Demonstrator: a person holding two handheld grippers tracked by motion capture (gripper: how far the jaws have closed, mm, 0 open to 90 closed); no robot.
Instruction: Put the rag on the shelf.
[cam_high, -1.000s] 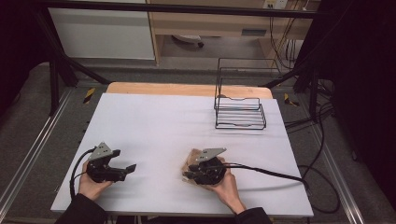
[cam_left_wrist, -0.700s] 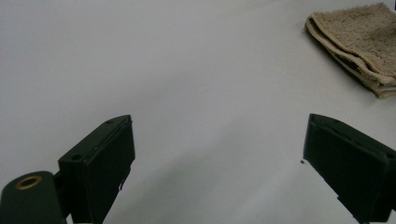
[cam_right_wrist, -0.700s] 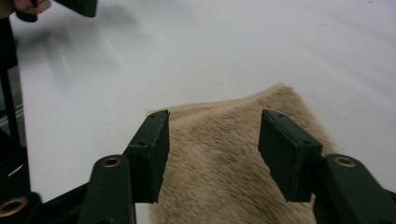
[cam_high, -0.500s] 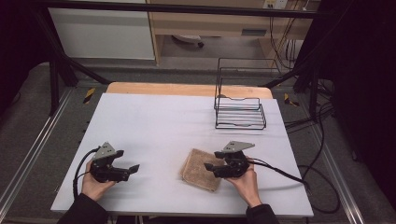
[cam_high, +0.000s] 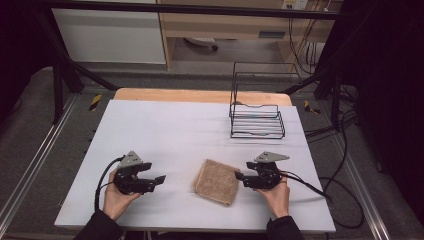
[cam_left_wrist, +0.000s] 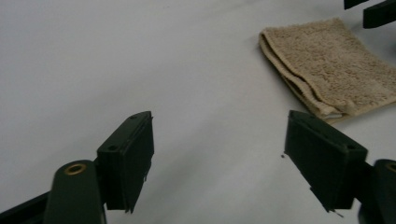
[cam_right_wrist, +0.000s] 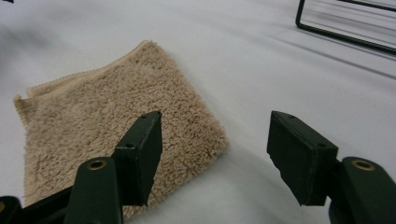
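We see the folded tan towel (cam_high: 216, 181) lying flat on the white worktop (cam_high: 175, 130), near its front edge, between the two hands. Our right tongs (cam_high: 239, 176) sit just beside its right edge, parted after opening, nothing gripped; whether one tip brushes the pile is hard to judge. Our left tongs (cam_high: 160, 179) stand apart, narrowing yet empty. A black wire rack (cam_high: 256, 120) stands farther back.

Setting: lab-style recording station. White-covered table (cam_high: 200, 125) inside a black metal frame (cam_high: 65, 75), dark curtains at the sides. Loose cables (cam_high: 345, 200) trail across grey carpet.
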